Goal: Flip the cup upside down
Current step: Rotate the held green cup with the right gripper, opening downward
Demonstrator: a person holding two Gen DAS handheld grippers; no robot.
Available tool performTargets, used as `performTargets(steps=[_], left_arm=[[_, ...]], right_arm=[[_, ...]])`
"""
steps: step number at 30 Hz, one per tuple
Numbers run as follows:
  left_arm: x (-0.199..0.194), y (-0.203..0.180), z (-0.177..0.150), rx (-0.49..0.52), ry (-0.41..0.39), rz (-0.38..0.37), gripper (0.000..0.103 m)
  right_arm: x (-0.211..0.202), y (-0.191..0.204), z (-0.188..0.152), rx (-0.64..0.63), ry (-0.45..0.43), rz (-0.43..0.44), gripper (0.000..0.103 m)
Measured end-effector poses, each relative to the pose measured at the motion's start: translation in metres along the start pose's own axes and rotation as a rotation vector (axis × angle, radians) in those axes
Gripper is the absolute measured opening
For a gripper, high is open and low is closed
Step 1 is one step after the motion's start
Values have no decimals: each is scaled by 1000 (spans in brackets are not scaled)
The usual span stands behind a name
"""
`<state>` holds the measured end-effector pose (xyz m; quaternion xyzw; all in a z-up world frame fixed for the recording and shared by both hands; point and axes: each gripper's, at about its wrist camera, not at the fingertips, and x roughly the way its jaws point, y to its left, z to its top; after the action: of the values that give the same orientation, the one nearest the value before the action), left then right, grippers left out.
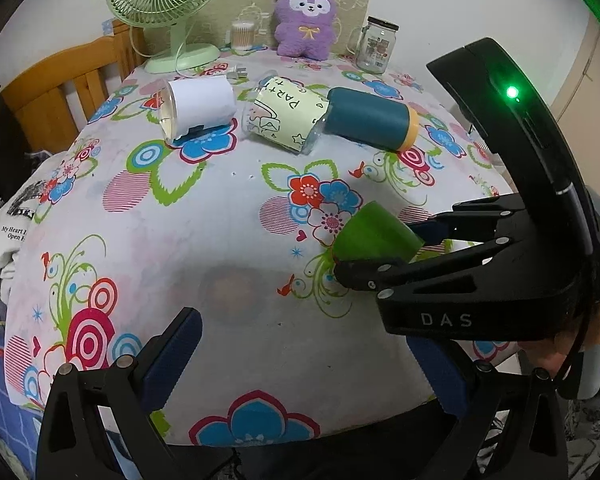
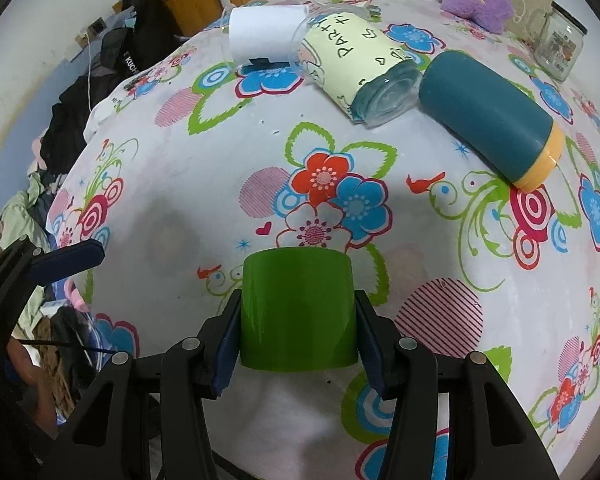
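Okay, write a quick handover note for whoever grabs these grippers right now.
Right gripper: shut on the green cup, both pads on its sides, over the near part of the floral tablecloth.
Left gripper: open, holding nothing.
Three other cups lie on their sides further back, untouched.
Done: cup grasped.
Left: finish turning it rim-down, set it on the cloth, release. Its present tilt is hard to judge.
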<state>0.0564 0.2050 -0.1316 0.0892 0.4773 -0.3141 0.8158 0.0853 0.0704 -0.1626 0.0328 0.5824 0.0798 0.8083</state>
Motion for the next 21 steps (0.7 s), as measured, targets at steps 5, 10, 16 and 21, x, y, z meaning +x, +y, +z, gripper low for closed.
performTargets(steps=[5,10,16,21], left_arm=[[-4,2,1,-9,-8,-5,103],[-9,7,1,-40,-19,-22,103],[-11,7,10,-79,-38,-43,103],[-8,0,20,-99,-48,-55,103]], right_arm=[[-6,-2,3,26,12,23,69],[-27,-14,5,64,-34,89,71],[-50,-35,3,123,-83,109,71],[-61,-57,-6,175,-108,110,71]])
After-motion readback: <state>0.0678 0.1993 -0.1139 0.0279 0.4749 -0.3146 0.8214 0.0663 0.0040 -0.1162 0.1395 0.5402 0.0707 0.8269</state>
